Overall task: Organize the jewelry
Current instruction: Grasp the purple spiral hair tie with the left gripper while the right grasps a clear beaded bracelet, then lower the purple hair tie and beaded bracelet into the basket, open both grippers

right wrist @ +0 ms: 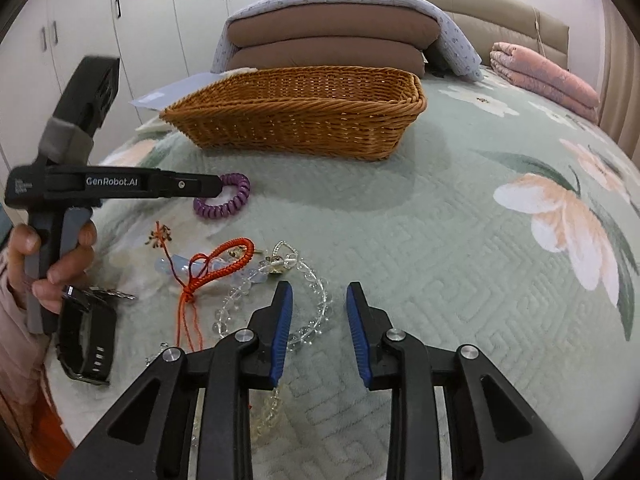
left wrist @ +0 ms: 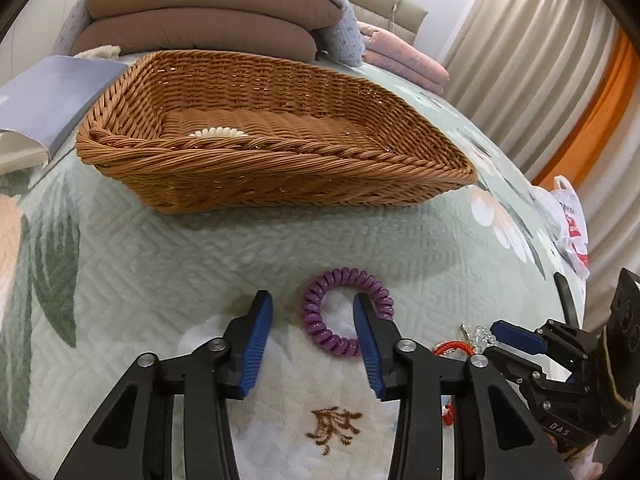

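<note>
A purple coil hair tie (left wrist: 346, 312) lies on the green quilt; it also shows in the right wrist view (right wrist: 224, 202). My left gripper (left wrist: 312, 304) is open, its right finger inside the coil's ring and its left finger outside. A wicker basket (left wrist: 280, 184) stands beyond, with a white beaded bracelet (left wrist: 218, 133) inside; the basket shows in the right wrist view (right wrist: 304, 120) too. My right gripper (right wrist: 320, 292) is open over a clear bead necklace (right wrist: 316, 312). A red braided cord (right wrist: 224, 260) and a black watch (right wrist: 86, 340) lie to its left.
Stacked brown cushions (left wrist: 200, 16) and a folded pink blanket (right wrist: 548, 76) sit at the head of the bed. A plastic bag (left wrist: 568, 224) lies at the bed's right edge. A grey-blue booklet (left wrist: 56, 100) lies left of the basket.
</note>
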`<state>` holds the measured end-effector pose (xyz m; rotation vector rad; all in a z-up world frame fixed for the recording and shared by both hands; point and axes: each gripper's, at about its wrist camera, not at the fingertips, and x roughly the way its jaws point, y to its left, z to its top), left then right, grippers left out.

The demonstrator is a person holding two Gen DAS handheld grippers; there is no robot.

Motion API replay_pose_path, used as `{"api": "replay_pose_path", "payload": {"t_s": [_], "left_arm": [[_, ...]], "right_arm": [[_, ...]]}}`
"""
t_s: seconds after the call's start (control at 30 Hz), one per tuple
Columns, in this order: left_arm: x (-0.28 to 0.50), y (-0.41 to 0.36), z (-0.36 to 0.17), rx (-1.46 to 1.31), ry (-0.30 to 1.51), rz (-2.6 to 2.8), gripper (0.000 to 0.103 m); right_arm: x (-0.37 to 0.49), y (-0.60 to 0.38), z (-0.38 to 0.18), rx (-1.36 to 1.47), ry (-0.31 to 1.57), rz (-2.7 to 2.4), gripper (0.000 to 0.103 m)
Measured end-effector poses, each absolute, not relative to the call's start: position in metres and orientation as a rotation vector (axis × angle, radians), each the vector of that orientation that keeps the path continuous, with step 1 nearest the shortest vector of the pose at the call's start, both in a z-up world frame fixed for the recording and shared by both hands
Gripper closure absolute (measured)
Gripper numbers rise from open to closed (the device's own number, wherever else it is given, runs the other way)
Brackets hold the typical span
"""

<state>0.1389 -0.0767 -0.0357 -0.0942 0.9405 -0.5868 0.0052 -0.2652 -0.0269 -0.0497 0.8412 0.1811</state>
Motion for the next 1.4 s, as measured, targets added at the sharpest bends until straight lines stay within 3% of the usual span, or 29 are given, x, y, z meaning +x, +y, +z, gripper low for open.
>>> {"api": "replay_pose_path", "payload": {"t_s": [0.13, 0.17, 0.27, 1.07, 1.4], "left_arm": [[0.135, -0.090, -0.036, -0.002, 0.931, -0.558, 0.069], [0.135, -0.092, -0.036, 0.009, 0.930, -0.556, 0.076], [0.136, -0.091, -0.037, 0.000, 0.936, -0.567, 0.091], [0.110, -0.077, -0.006, -0.045, 0.729, -0.608, 0.092], [0.108, -0.066, 0.012, -0.088, 0.687, -0.603, 0.092]], "right_arm": [[0.005, -0.258, -0.029, -0.086, 0.839, 0.172, 0.082], [0.005, -0.258, -0.029, -0.089, 0.839, 0.175, 0.090], [0.004, -0.257, -0.029, -0.091, 0.837, 0.181, 0.093], [-0.021, -0.294, 0.014, 0.081, 0.636, 0.149, 0.093], [-0.016, -0.288, 0.049, 0.021, 0.594, 0.127, 0.094]]}}
